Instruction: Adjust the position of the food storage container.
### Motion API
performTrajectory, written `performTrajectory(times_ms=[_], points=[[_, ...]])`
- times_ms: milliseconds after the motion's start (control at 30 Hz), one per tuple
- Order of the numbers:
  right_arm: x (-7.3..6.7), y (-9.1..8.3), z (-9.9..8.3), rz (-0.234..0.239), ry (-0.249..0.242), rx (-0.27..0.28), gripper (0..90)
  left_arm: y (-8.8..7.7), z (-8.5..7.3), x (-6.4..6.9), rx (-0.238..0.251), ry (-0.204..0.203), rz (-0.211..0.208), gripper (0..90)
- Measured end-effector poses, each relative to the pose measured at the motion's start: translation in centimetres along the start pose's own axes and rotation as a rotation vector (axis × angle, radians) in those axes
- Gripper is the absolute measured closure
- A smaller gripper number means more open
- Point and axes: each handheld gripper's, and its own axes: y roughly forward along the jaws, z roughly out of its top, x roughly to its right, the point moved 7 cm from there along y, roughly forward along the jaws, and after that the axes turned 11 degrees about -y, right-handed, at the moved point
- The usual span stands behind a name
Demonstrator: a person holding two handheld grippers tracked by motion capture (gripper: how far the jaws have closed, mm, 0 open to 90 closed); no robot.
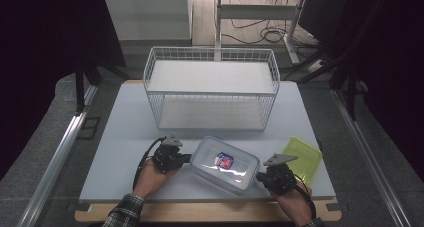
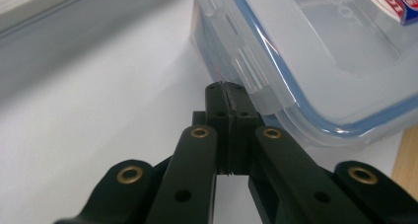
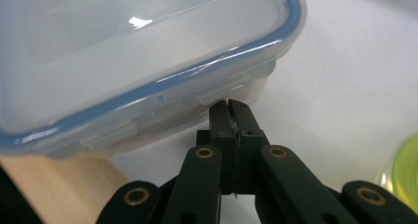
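High view: clear plastic food container [image 1: 224, 165] lying skewed near the front edge of the pale grey table [image 1: 125, 137], between two hand-held grippers. Snap-on lid rimmed with a blue seal, red-and-blue label at its centre, nothing discernible inside. Left gripper [image 1: 187, 158] at the container's left end, right gripper [image 1: 259, 177] at its near-right corner, each resting in a hand, plaid cuff at the left wrist. White wire basket [image 1: 211, 87] with two shelf levels standing well behind, towards the table's far edge. Yellow-green lid [image 1: 302, 159] lying flat just to the right, apart from the container.

Left gripper view: jaws shut tight, pad to pad, tips [image 2: 227, 93] just at a frosted locking flap [image 2: 249, 71] on the container's short side; pressing or merely grazing, impossible to tell. Right gripper view: jaws likewise fully closed on nothing, tips [image 3: 229, 108] tucked under the lid rim at the opposite corner, right beside a latch tab [image 3: 217, 93].

Likely light if empty as it appears, stiff in the walls, smooth and slippery on every face, so prone to skating across the table under a one-sided push. Flaps probably springy and hinged, the natural purchase for prying; too wide for a single pinch across the body, so best steadied from both ends at once or gripped by the rim.
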Motion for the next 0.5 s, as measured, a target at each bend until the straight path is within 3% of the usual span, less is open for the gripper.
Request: performTrajectory(times_ms=[167, 300, 400, 500], points=[[0.4, 0.9, 0.8, -0.001, -0.007, -0.004, 89.7, -0.9, -1.1, 0.4, 0.002, -0.003, 0.007, 90.0], [0.4, 1.5, 1.3, 0.031, 0.001, 0.009, 89.7, -2.1, -2.6, 0.7, 0.025, -0.019, 0.043, 90.0], [0.1, 2.2, 2.2, 0.031, -0.014, 0.003, 89.7, -2.7, -3.4, 1.0, 0.034, -0.026, 0.094, 90.0], [0.2, 2.6, 2.6, 0.027, -0.027, 0.004, 89.7, -3.0, -3.6, 1.0, 0.033, -0.021, 0.112, 90.0]])
